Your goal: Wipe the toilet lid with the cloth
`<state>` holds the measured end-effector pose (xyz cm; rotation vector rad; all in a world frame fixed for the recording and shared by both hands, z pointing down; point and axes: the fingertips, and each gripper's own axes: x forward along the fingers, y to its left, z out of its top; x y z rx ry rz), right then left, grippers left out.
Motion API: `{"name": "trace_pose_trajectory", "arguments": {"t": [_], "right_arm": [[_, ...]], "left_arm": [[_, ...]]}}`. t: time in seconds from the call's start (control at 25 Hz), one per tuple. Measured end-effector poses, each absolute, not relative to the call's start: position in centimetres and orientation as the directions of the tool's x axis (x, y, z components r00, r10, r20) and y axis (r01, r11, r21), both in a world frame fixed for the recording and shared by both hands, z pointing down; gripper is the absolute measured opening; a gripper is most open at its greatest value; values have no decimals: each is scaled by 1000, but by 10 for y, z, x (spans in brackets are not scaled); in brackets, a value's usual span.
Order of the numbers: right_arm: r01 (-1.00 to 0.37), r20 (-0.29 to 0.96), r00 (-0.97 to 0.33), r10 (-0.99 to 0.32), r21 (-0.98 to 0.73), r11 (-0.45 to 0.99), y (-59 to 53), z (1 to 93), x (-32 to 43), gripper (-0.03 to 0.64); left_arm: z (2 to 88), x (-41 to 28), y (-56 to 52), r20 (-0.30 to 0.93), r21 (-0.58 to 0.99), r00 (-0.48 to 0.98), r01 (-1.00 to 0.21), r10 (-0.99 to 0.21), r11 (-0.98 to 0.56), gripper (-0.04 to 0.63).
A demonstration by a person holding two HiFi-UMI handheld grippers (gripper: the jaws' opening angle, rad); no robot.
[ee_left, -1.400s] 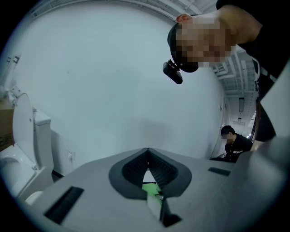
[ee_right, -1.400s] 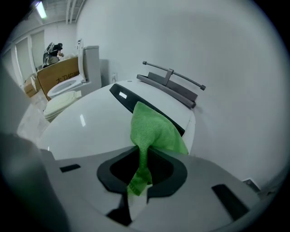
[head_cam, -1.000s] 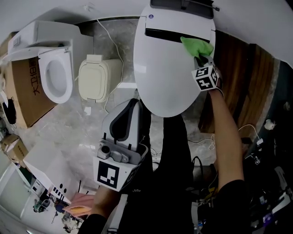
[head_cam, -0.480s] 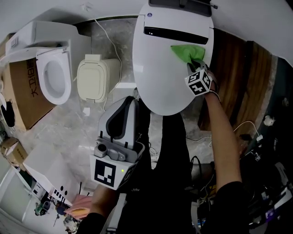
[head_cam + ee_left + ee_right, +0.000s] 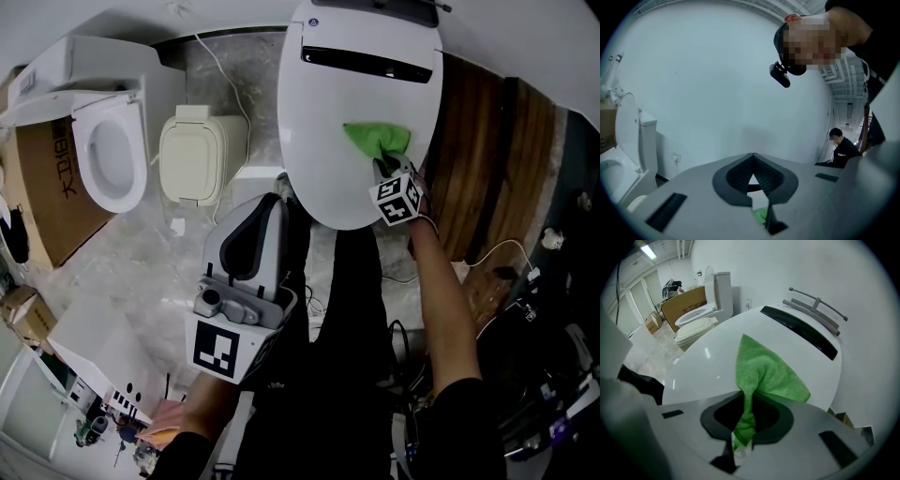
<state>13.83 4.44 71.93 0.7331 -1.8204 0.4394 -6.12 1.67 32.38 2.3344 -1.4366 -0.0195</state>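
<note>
The white toilet lid [image 5: 328, 131] is closed, with a dark slot near its back. A green cloth [image 5: 375, 141] lies spread on the lid's right side, and my right gripper [image 5: 386, 169] is shut on its near end. In the right gripper view the green cloth [image 5: 764, 371] fans out over the toilet lid [image 5: 717, 362] from between the jaws of the right gripper [image 5: 746, 418]. My left gripper [image 5: 253, 244] hangs low near the person's body, short of the lid's front edge, jaws together and holding nothing. The left gripper [image 5: 752, 180] points at a bare wall.
A second toilet [image 5: 108, 155] with its seat showing stands at the left beside a cardboard box [image 5: 47, 197]. A cream lidded bin [image 5: 197, 155] sits between the two toilets. Wooden panels [image 5: 487, 169] lie right of the lid. Cables trail on the marble floor [image 5: 131, 272].
My right gripper has drawn the green cloth down the lid's right side, from near the back slot toward the front. The left gripper has stayed where it was.
</note>
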Motion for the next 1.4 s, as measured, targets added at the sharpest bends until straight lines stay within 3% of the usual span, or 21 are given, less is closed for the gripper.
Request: {"name": "trace_pose_trajectory", "arguments": {"t": [0.56,1.4], "right_arm": [[-668,954,-276,-115,-104,737,180,738,88,64],[-710,950,-312,-6,-229,666,255,750,41,64]], "left_arm": [[329,-76,17,193,346,494,-843,-848,-412,2],[335,-87,24,195,359,477,-848,-857,-390,2]]}}
